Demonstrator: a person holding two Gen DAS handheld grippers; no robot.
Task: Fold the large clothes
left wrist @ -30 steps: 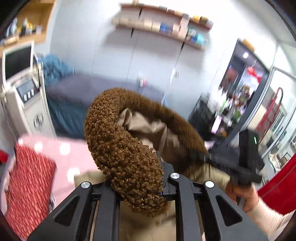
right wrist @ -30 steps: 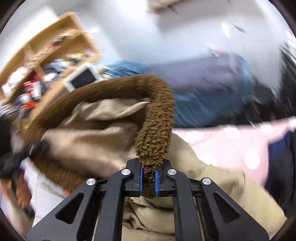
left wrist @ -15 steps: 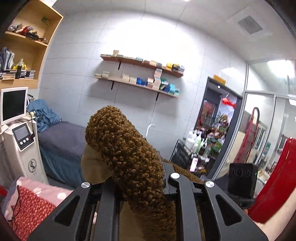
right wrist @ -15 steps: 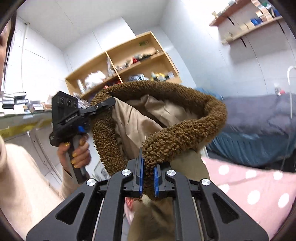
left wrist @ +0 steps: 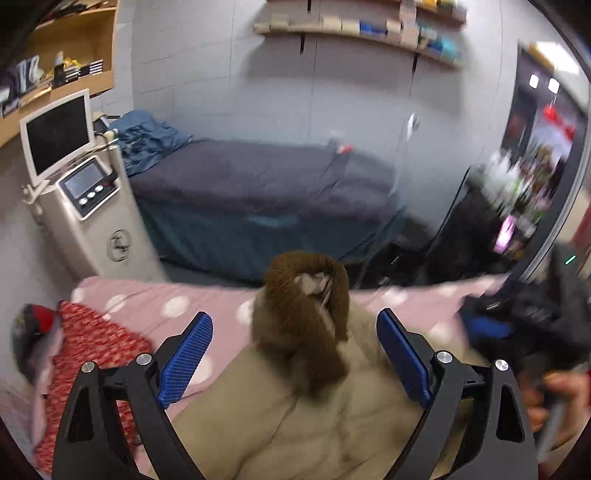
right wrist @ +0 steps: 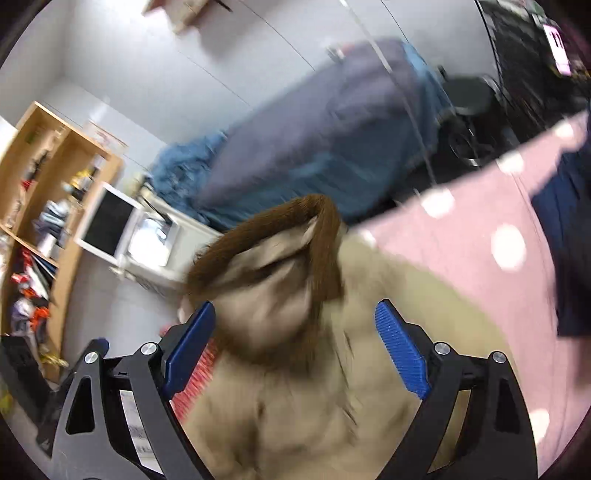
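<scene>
Nothing I can read from here in either wrist view. The beige upright machine (left wrist: pixel 96 218) beside the dark bed has a lit control panel (left wrist: pixel 86 186) with three round buttons and a round emblem (left wrist: pixel 119 245) lower on its front, but I can make out no letters or numbers on either. Its white-framed monitor (left wrist: pixel 55 136) is black and blank. On the right, the white sticker (right wrist: pixel 136 424) behind my gripper's frame carries small dark print, too blurred for me to read. The boxes on the wall shelf (left wrist: pixel 354 27) are too smeared too.
</scene>
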